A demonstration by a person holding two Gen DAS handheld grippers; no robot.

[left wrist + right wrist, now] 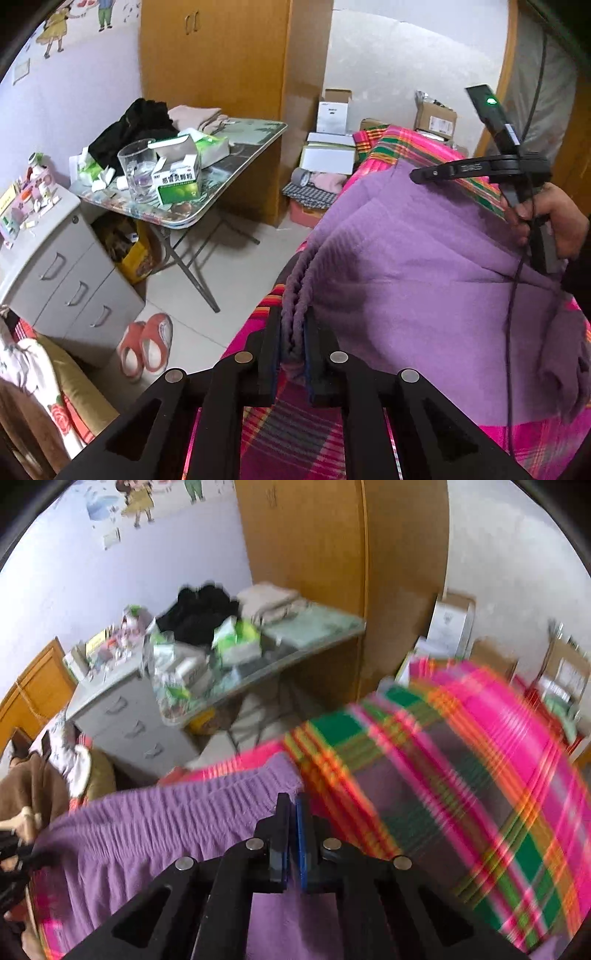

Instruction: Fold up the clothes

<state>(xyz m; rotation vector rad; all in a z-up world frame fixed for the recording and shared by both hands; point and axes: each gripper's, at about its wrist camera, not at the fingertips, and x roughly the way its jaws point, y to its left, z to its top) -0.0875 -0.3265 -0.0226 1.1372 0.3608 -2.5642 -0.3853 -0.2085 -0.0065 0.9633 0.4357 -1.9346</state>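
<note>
Step in hand: mid-fold on the purple garment (424,266), looks like knit trousers judging by the elastic ribbed band (177,805). It lies on the bed over the pink plaid sheet (480,775), near the bed's edge.

Left gripper (293,332): fingers clamped on a bunched stack of the ribbed edge, several layers pinched between the pads. Solid grip.

Right gripper (291,812): fingers closed nearly pad to pad at the band's corner. Purple cloth sits right under and behind the tips, but I can't confirm from the right wrist view that any fabric is actually caught between them. In the left wrist view the same tool (480,170) sits over the far side of the garment with the person's hand (546,218) on its handle; tips not readable there either. Right view is motion-blurred.

Next move, my read: both ends of the band need to travel together to lay the fold flat on the sheet. That calls for verifying the right pinch first; if it's empty, reopen and re-grab the corner. Then keep the band taut between the two grippers so the layers don't skew.

Clutter on the counter (236,162) is well apart, no interference.
</note>
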